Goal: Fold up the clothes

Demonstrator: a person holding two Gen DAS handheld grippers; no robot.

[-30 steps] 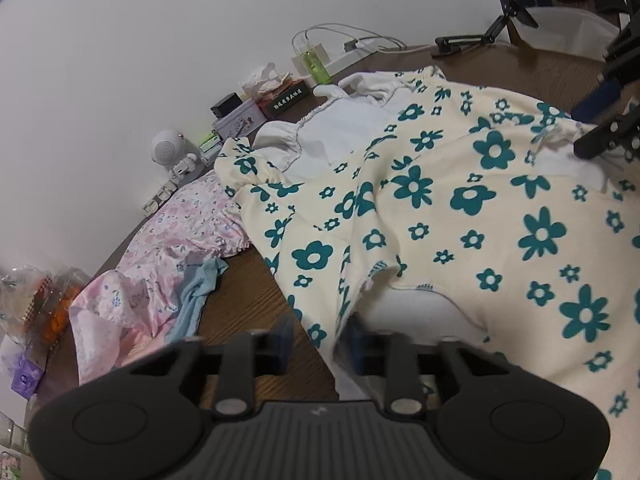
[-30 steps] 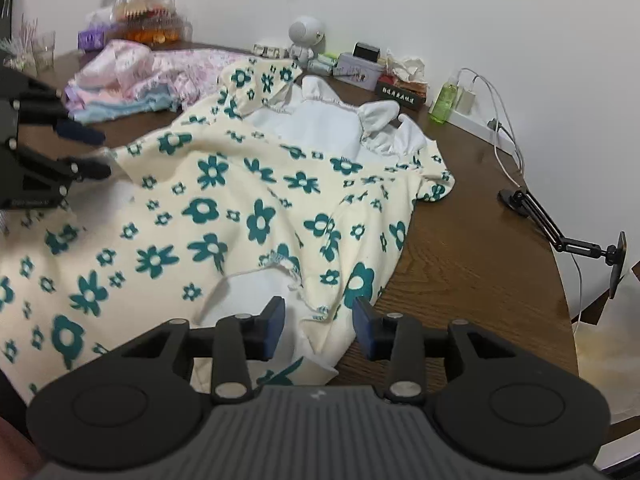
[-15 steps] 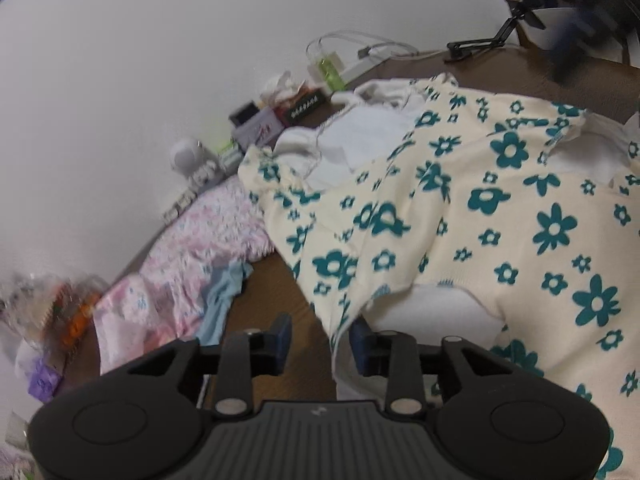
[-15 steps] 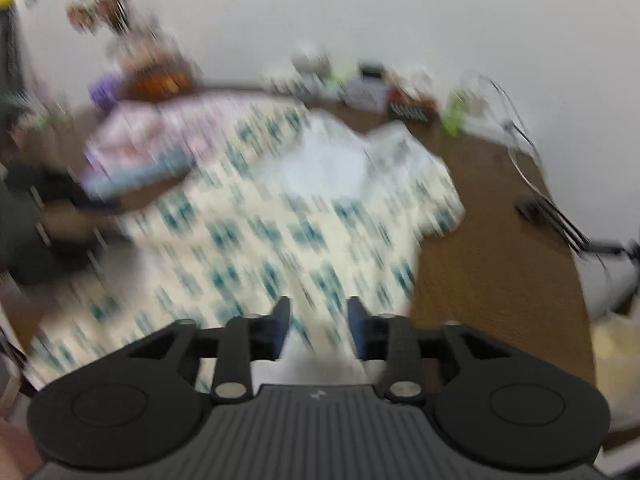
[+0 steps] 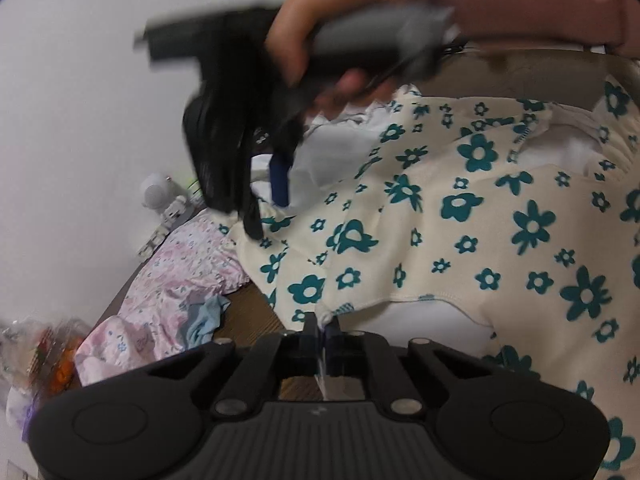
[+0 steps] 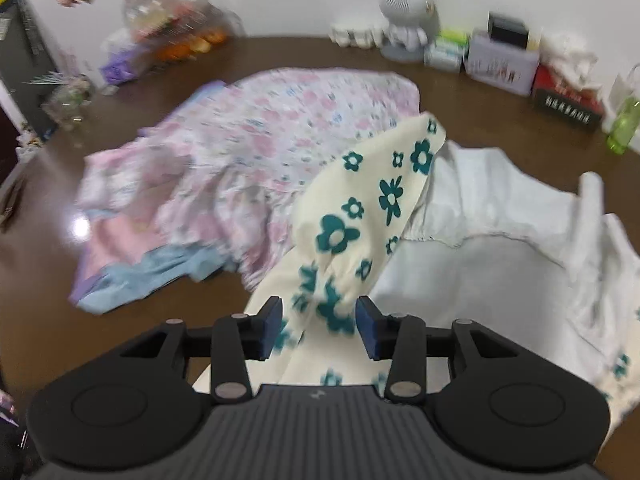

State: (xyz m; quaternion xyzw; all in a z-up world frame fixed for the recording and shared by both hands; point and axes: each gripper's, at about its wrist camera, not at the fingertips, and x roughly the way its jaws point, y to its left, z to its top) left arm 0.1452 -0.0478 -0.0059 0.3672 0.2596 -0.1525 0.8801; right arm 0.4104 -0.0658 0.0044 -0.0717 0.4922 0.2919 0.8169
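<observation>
Spreading across the dark brown wooden surface, the cream cotton dress with teal flower print takes up the near and right part of the left wrist view, its white lining showing at the neckline and under the lifted hem. Left of it, touching its edge, lies a crumpled pink floral garment with a pale blue trim. Along the far edge of the surface, against the white wall, stands a row of small things: a white round-headed robot figurine, a lilac box, a dark box with red sides and white lettering, a green translucent bottle at the far right, and a clear plastic bag of orange items at the far left.

The left gripper is fully closed, its blue pads pinching the cream hem of the dress at the near left corner. The right gripper stands partly open over the dress's flower-print sleeve; its jaws have just been closing, the gathered cloth sits between the blue pads, but they do not visibly press on it. In the left wrist view this same gripper appears blurred above the far left shoulder of the dress, held by a person's hand around its grey handle.
</observation>
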